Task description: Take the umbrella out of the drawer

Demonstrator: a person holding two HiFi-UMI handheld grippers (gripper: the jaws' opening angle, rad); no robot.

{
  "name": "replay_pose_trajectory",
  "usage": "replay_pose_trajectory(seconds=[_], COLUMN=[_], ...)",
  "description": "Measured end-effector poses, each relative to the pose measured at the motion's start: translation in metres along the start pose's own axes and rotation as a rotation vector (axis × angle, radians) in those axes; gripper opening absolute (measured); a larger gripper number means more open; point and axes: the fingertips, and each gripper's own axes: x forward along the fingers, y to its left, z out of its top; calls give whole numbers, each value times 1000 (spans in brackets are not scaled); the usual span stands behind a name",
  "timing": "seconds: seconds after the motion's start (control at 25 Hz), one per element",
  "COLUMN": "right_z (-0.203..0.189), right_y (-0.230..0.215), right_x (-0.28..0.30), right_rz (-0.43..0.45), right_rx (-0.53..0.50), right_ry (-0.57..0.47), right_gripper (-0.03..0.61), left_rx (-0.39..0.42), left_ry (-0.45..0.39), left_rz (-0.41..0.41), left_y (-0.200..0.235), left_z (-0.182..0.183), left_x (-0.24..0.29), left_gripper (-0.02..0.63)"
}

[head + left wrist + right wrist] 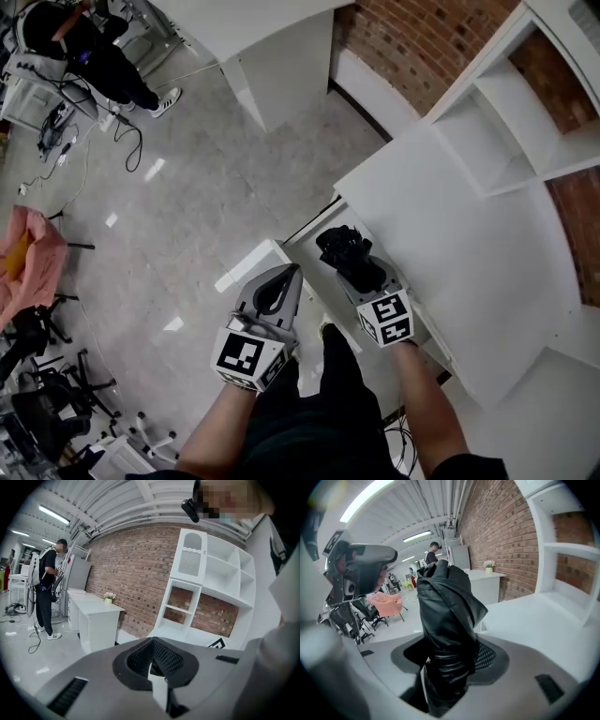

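Note:
My right gripper (361, 275) is shut on a black folded umbrella (347, 253), held in the air over the near edge of the white cabinet top (469, 253). In the right gripper view the umbrella (447, 616) stands up from between the jaws of my right gripper (450, 667) and fills the middle of the picture. Below and to the left, the white drawer (258, 261) stands pulled out. My left gripper (289, 277) hovers over the drawer with its jaws together and nothing in them. The left gripper (157, 667) faces the brick wall.
A white shelf unit (506, 141) stands on the cabinet against the brick wall (412, 47). A white desk (272, 56) is further along. A person (84, 52) stands at the far left, with cables (122, 131) on the floor. A pink chair (28, 258) and black office chairs (37, 375) are at the left.

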Motion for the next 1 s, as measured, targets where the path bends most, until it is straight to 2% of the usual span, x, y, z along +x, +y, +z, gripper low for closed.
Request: replay_pose_trajectory(seconds=[0.24, 0.48, 1.0], right_z=[50, 97, 182], right_y=[16, 16, 44], right_x=[-50, -88, -187], right_rz=[-56, -110, -196], right_rx=[32, 51, -2], right_ry=[-126, -259, -465], right_gripper=[232, 232, 232], left_rx=[-6, 33, 41], left_ry=[-10, -31, -86], left_rz=[-45, -64, -91], left_y=[-8, -14, -41], left_z=[25, 56, 119], left_x=[-19, -21, -64], left_gripper=[5, 5, 5])
